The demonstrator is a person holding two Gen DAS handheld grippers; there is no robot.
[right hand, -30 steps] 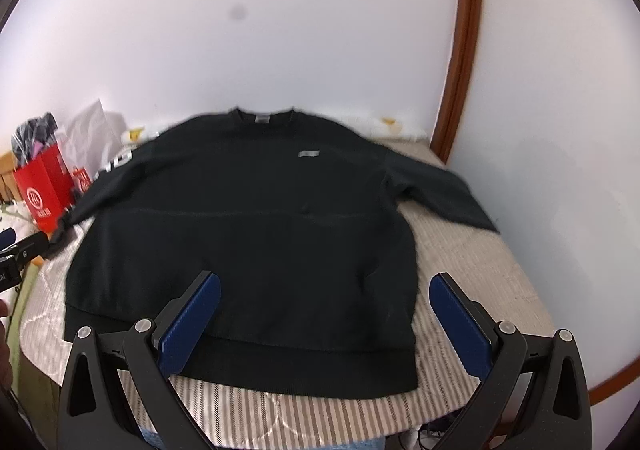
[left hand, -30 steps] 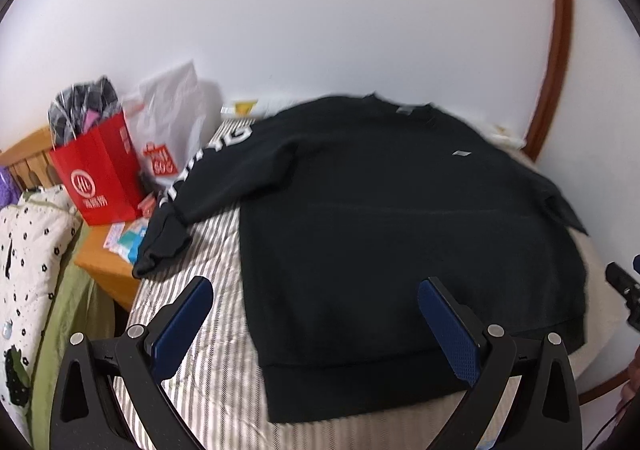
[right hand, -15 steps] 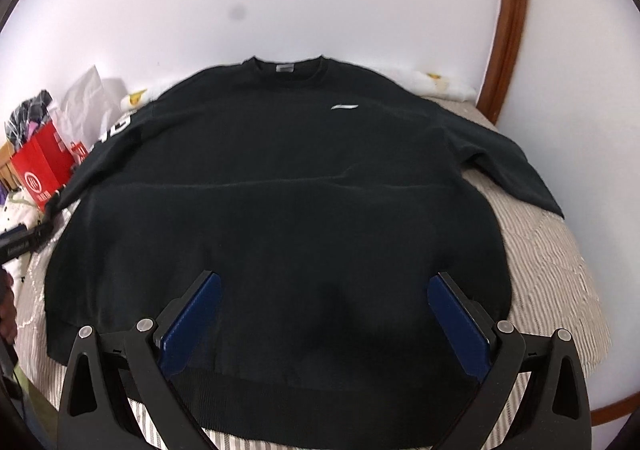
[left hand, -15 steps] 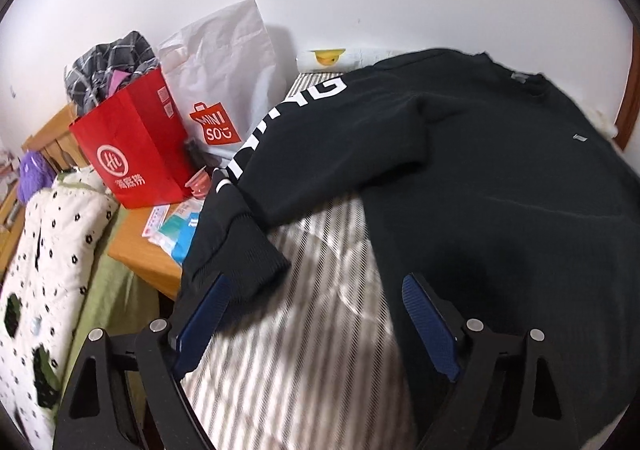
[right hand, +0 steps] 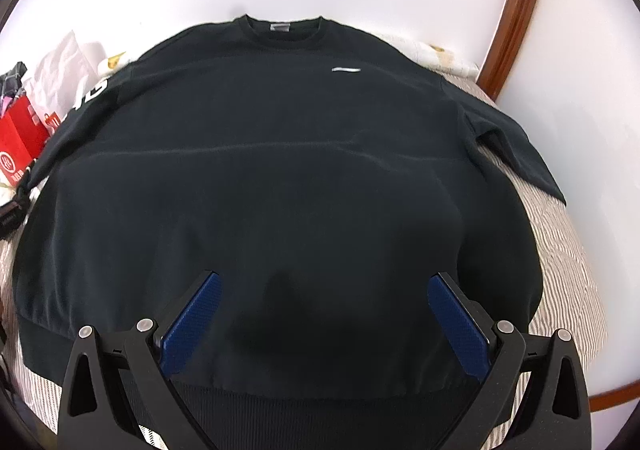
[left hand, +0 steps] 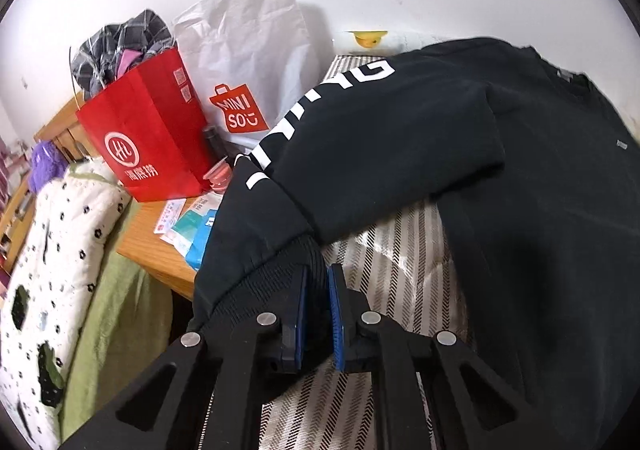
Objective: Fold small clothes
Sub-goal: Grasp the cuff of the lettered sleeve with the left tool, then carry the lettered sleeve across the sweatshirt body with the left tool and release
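1. While the black sweatshirt (right hand: 280,170) lies face up and spread flat on the striped bed cover (left hand: 400,250), its lettered sleeve (left hand: 360,138) trails toward the bedside table (left hand: 152,246).
2. The left gripper (left hand: 318,290) has its blue pads pressed together on the ribbed cuff (left hand: 280,270) of that sleeve.
3. The right gripper (right hand: 324,314) hangs over the lower body of the sweatshirt, jaws spread wide and holding nothing.
4. The cloth looks thick, soft and limp, fairly light; it should drape and sag rather than slip.
5. The cuff, hem (right hand: 320,410) and shoulder seams seem the firmest places to pinch.
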